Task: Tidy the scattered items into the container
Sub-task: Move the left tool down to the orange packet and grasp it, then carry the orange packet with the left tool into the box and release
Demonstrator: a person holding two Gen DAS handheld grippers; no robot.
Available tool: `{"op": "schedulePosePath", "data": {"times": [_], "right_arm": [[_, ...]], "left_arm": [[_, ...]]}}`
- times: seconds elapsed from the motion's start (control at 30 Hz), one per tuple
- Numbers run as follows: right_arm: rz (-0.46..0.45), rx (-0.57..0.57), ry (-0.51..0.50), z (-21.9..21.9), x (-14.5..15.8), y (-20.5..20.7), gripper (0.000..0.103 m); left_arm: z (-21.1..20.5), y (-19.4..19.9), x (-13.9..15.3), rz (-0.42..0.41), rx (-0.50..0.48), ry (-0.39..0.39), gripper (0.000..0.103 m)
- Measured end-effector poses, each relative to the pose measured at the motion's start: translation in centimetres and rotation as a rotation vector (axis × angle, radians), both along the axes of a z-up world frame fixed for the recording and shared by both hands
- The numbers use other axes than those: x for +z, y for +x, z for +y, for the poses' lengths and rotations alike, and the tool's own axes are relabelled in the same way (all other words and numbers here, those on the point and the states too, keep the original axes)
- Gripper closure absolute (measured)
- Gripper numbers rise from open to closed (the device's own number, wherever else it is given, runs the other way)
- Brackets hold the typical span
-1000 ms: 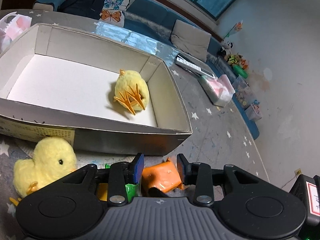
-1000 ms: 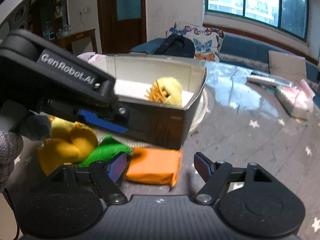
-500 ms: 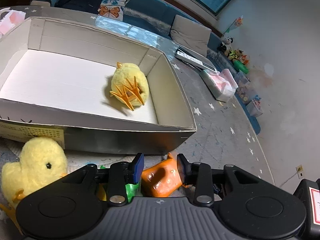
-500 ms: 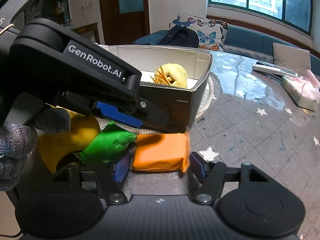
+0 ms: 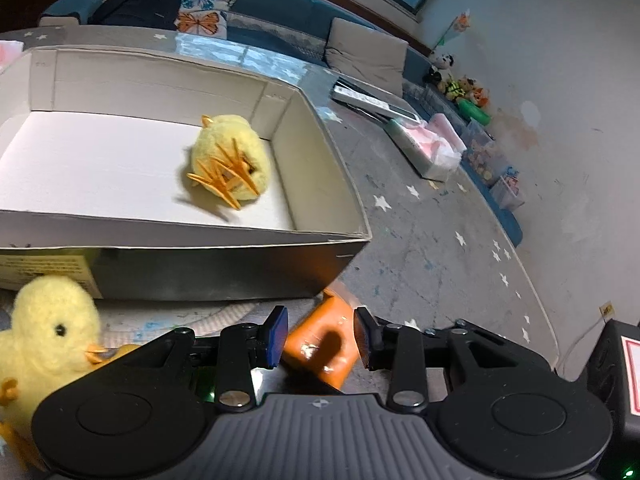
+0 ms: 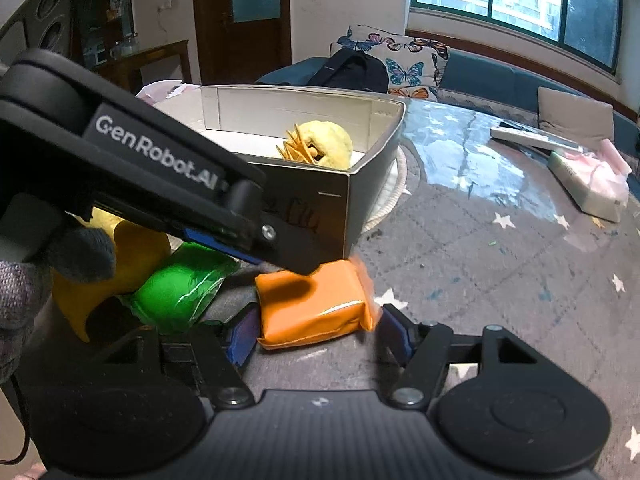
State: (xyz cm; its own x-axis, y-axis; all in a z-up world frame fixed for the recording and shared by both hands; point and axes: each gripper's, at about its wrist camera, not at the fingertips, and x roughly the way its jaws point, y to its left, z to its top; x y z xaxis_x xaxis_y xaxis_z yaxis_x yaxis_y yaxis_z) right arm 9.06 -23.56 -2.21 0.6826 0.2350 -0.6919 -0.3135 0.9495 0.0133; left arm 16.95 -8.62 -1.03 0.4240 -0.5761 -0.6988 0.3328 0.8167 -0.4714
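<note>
Living room w/ blue sofa (image 6: 500, 76) and butterfly cushions (image 6: 404, 60) behind a grey star-print table cover (image 5: 432, 240). On it sits the open cardboard box (image 5: 280, 236), white inside, dark outside. One yellow plush chick (image 5: 228, 164) lies tipped over in the box, orange feet up, near the right end wall.

Outside the box, along its near wall: a second plush chick (image 5: 52, 332) upright at far left in left wrist view, a green packet (image 6: 180, 284), and an orange packet (image 6: 316, 300) on the table just off the box's front corner.

Left gripper (image 5: 320, 340): jaws apart, orange packet between the blue pads w/ a gap on each side; not clamped. In right wrist view its black body crosses from upper left, tip down over the packet's top edge, casting a shadow on it.

Right gripper (image 6: 316, 338): jaws wide apart, straddling the orange packet from the near side; its left blue pad sits right by the packet's left end, right pad just beside the crimped right end. Contact not clear, no squeeze visible.

Grey-gloved hand (image 6: 48, 264) holds the left gripper at frame left. Tissue pack (image 6: 588, 184) and a remote (image 6: 532, 138) lie well apart, far right on the table.
</note>
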Motion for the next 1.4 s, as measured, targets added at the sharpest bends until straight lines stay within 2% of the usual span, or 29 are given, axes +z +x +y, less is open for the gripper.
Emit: {"op": "schedulePosePath", "data": {"times": [0.57, 0.87, 1.2, 1.4], "right_arm": [[-0.015, 0.005, 0.008, -0.3, -0.3, 0.2, 0.04], [-0.027, 0.007, 0.001, 0.0, 0.1, -0.8, 0.042], [-0.119, 0.02, 0.002, 0.8, 3.0, -1.9, 0.043], [-0.15, 0.04, 0.005, 1.3, 4.1, -1.9, 0.043]], "left_arm": [[-1.0, 0.1, -0.3, -0.016, -0.034, 0.019, 0.064], [0.2, -0.6, 0.1, 0.032, -0.037, -0.07, 0.064], [0.7, -1.9, 3.7, -0.052, -0.042, -0.137, 0.064], [1.3, -1.5, 4.3, -0.074, -0.011, -0.107, 0.064]]}}
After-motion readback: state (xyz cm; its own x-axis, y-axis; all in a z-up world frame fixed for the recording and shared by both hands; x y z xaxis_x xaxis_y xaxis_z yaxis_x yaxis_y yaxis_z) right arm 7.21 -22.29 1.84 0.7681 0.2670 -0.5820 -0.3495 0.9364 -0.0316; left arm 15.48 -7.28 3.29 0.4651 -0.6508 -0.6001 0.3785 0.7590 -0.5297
